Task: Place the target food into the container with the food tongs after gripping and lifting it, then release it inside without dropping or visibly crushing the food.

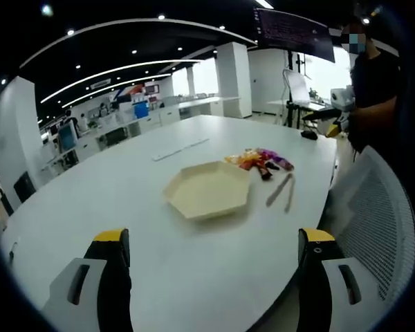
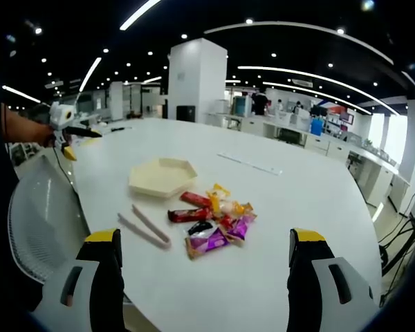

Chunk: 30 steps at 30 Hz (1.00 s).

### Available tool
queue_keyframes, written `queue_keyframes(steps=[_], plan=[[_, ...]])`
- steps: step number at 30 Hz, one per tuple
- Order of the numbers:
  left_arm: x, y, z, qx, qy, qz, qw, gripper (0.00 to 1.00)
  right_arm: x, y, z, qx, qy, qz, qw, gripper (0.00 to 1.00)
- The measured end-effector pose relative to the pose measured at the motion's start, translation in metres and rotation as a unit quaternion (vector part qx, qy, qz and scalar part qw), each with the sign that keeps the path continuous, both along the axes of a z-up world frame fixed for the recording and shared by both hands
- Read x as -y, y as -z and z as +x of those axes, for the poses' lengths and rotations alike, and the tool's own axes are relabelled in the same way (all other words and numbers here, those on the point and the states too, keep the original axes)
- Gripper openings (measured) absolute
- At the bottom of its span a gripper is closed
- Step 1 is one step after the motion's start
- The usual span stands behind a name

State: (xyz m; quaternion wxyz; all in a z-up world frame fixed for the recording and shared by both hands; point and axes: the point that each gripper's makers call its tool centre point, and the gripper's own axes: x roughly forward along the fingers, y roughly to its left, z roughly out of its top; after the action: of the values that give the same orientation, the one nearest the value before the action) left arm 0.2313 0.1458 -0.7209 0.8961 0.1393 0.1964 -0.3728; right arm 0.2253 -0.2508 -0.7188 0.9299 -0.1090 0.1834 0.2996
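Both grippers hang over the white surface [image 2: 297, 200] with jaws wide apart and empty: left gripper [image 1: 214, 259], right gripper [image 2: 202, 259]. The snacks [image 2: 214, 218] lie in a heap just beside the tongs [image 2: 144, 227], near the hexagonal tray [image 2: 162, 176].

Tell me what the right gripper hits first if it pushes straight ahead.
Probably the purple snack packet at the near edge of the snack pile, roughly centred ahead of its open jaws; depth is uncertain.
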Motion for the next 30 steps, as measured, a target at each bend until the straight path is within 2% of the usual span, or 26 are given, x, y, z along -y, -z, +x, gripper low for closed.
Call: queue_keyframes(steps=[8,17,23,30], plan=[[0.021,-0.003,0.001,-0.005,0.021,-0.002,0.9998,0.98,0.000,0.000,0.000,0.001,-0.001,-0.001,1.0000,1.00],[0.051,-0.004,0.012,-0.002,0.051,-0.001,0.9987,0.97,-0.004,0.002,-0.001,-0.003,-0.008,-0.003,1.0000,1.00],[0.067,-0.001,0.014,-0.002,0.083,0.012,0.9965,0.97,-0.003,0.002,-0.001,-0.002,-0.008,-0.006,1.0000,1.00],[0.090,0.006,0.016,-0.008,0.114,0.009,0.9934,0.95,-0.002,0.003,-0.001,-0.003,-0.006,-0.004,1.0000,1.00]])
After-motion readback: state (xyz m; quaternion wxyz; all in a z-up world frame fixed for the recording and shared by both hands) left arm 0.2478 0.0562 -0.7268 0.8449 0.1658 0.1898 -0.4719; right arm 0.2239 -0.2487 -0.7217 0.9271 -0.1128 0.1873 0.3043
